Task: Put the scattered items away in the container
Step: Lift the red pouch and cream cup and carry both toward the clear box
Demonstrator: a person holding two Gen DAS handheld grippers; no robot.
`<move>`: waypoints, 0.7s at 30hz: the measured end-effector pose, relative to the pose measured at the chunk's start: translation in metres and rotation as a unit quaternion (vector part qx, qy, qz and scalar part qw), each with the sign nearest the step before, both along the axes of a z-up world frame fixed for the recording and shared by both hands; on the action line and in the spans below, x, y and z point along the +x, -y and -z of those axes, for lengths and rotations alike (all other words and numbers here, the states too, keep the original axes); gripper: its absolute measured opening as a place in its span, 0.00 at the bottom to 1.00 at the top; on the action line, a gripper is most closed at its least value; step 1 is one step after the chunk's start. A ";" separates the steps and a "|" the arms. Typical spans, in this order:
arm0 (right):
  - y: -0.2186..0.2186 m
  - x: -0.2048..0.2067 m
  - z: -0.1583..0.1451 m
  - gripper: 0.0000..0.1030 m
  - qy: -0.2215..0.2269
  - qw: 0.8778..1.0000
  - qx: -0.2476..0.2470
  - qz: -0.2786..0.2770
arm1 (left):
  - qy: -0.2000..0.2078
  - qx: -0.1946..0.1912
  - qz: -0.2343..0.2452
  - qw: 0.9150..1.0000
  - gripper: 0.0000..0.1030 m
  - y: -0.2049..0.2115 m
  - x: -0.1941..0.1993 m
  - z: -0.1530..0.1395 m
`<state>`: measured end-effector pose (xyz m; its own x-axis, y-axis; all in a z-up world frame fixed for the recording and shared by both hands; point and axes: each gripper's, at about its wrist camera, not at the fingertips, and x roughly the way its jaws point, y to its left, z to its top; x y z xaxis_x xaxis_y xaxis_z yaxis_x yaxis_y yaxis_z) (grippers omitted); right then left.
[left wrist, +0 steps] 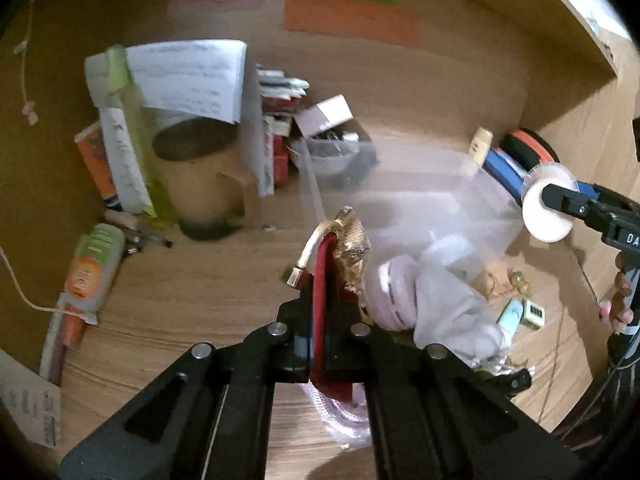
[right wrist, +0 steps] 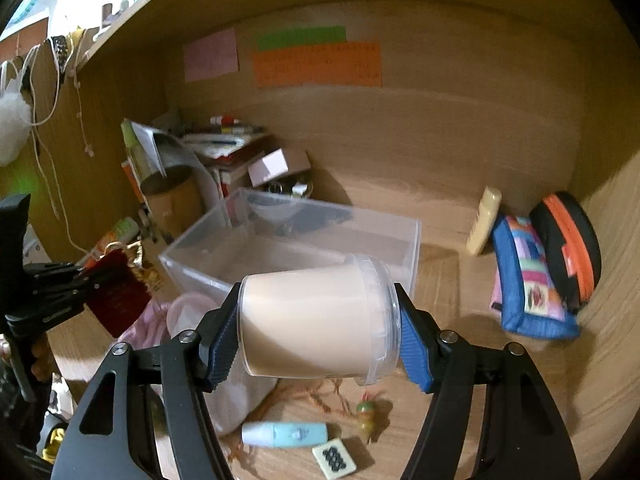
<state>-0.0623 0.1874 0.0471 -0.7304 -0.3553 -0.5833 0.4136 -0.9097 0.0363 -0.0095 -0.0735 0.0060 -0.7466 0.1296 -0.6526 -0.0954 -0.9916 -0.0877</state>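
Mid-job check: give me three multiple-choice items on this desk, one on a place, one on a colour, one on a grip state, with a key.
1. Where does the mahjong tile lie?
A. in the clear bin
B. on the desk, nearer the camera than the bin
C. on the shelf

2. What colour is the pouch in the left gripper?
A. red and gold
B. green
C. blue

3. What is the right gripper doing?
A. hanging open, holding nothing
B. gripping a pen
C. clamping the tub

Key: B, the tile lies on bare wood before the bin; A, red cloth with gold trim shows; C, both pads press the tub's ends.
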 end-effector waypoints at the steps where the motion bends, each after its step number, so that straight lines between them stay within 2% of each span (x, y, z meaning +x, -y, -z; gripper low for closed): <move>1: 0.001 -0.003 -0.002 0.63 -0.003 1.000 -0.002 0.000 | -0.005 0.004 -0.004 1.000 0.02 0.003 0.001 -0.004; 8: 0.008 -0.023 -0.005 0.63 -0.008 1.000 -0.008 0.005 | -0.042 0.006 -0.018 0.999 0.02 0.004 -0.005 -0.032; 14: 0.018 -0.040 0.001 0.63 -0.004 1.000 -0.001 0.008 | -0.062 0.013 -0.024 0.998 0.02 0.001 -0.025 -0.051; 21: 0.028 -0.064 0.008 0.63 0.007 1.000 -0.003 0.009 | -0.058 0.021 -0.022 0.998 0.02 -0.009 -0.064 -0.057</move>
